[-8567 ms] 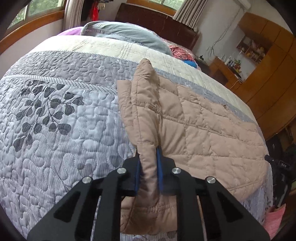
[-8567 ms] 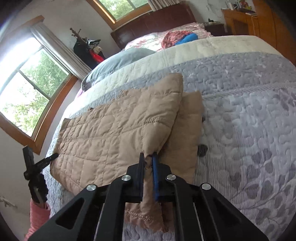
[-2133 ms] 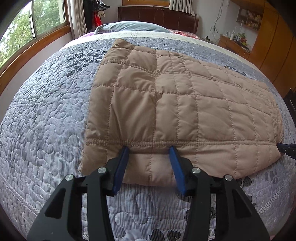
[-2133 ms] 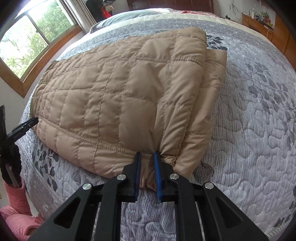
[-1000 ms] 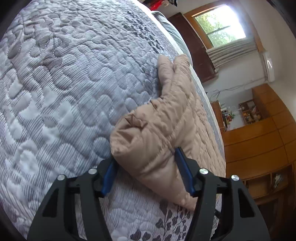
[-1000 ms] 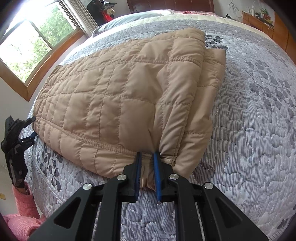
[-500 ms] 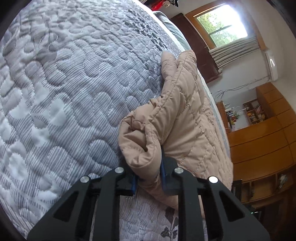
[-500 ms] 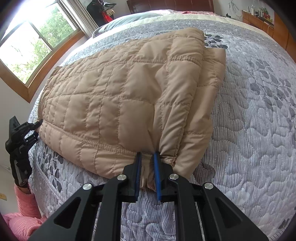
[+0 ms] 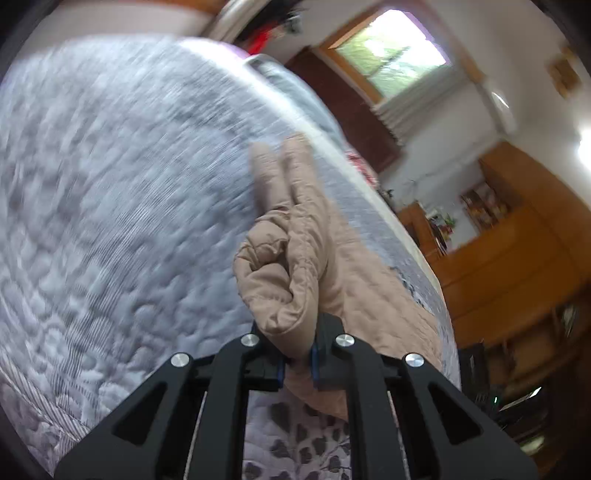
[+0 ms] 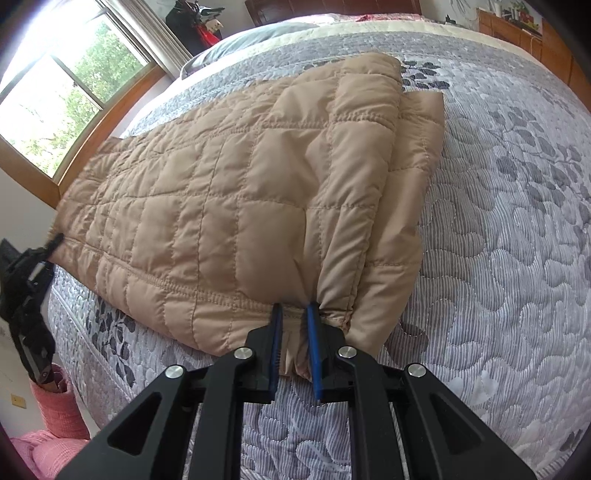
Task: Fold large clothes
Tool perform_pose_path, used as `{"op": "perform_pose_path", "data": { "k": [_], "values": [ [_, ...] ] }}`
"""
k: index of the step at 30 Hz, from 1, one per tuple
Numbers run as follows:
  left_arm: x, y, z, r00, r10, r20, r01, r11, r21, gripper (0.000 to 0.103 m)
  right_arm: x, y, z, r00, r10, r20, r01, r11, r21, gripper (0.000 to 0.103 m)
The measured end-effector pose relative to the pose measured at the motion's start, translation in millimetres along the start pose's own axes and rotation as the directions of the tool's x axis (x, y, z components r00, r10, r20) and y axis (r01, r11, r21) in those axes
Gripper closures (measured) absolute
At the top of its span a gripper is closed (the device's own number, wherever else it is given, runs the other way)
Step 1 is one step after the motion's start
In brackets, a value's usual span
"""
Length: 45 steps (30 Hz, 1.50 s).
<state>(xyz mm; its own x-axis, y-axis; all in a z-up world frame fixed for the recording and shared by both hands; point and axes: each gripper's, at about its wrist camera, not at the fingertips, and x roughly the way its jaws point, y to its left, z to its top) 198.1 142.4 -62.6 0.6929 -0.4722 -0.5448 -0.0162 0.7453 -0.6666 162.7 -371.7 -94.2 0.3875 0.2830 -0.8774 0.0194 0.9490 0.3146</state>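
A tan quilted jacket (image 10: 240, 192) lies folded on the grey leaf-patterned bedspread (image 10: 498, 221). My right gripper (image 10: 293, 332) is shut on its near hem at the right corner, low over the bed. In the left wrist view the jacket's other corner (image 9: 295, 266) is bunched up and lifted off the bedspread (image 9: 110, 184), and my left gripper (image 9: 297, 354) is closing tight on it, pads pressing the fabric. From the right wrist view that left gripper (image 10: 26, 288) shows at the far left edge, by the jacket's left end.
A window (image 10: 55, 74) runs along the bed's left side. Pillows (image 10: 258, 33) and a dark headboard (image 9: 343, 103) are at the far end. Wooden cabinets (image 9: 517, 258) stand to the right. Pink fabric (image 10: 59, 406) sits by the floor at the bed's near-left corner.
The left gripper's jaws closed on the bunched jacket corner and lifted it off the bed, rolling a little. The right gripper kept still, shut on the hem.
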Motion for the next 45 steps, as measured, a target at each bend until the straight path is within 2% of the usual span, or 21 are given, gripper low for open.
{"op": "perform_pose_path", "data": {
  "k": [4,8,14,20,25,28,38,45],
  "values": [
    [-6,-45,-2,0.999,-0.033,0.019,0.030,0.991,0.132,0.095,-1,0,3,1.000,-0.001,-0.008,0.001,1.000,0.004,0.091],
    [0,-94,-8,0.997,-0.081,-0.003,0.079,0.961,0.265,0.095,0,3,4,1.000,-0.004,-0.015,0.004,1.000,0.010,0.091],
    [21,-144,-28,0.987,-0.125,-0.098,0.154,0.907,0.391,0.095,0,4,8,1.000,-0.003,-0.023,0.003,1.000,0.015,0.091],
    [53,-172,-54,0.972,-0.124,-0.202,0.208,0.855,0.474,0.095,-1,2,8,1.000,0.001,-0.027,-0.001,1.000,0.017,0.091],
    [94,-176,-75,0.948,-0.085,-0.307,0.237,0.831,0.503,0.095,-2,3,8,0.999,-0.001,-0.032,0.001,1.000,0.013,0.091],
    [116,-173,-84,0.933,-0.053,-0.357,0.237,0.836,0.495,0.095,-1,2,9,0.999,-0.002,-0.036,0.002,1.000,0.012,0.091],
    [161,-164,-108,0.907,0.017,-0.420,0.226,0.823,0.521,0.094,1,3,11,0.999,-0.008,-0.044,0.009,1.000,0.008,0.091],
    [171,-165,-116,0.909,0.036,-0.414,0.217,0.809,0.546,0.094,3,3,11,0.999,-0.010,-0.047,0.010,1.000,0.010,0.090]
  ]
}}
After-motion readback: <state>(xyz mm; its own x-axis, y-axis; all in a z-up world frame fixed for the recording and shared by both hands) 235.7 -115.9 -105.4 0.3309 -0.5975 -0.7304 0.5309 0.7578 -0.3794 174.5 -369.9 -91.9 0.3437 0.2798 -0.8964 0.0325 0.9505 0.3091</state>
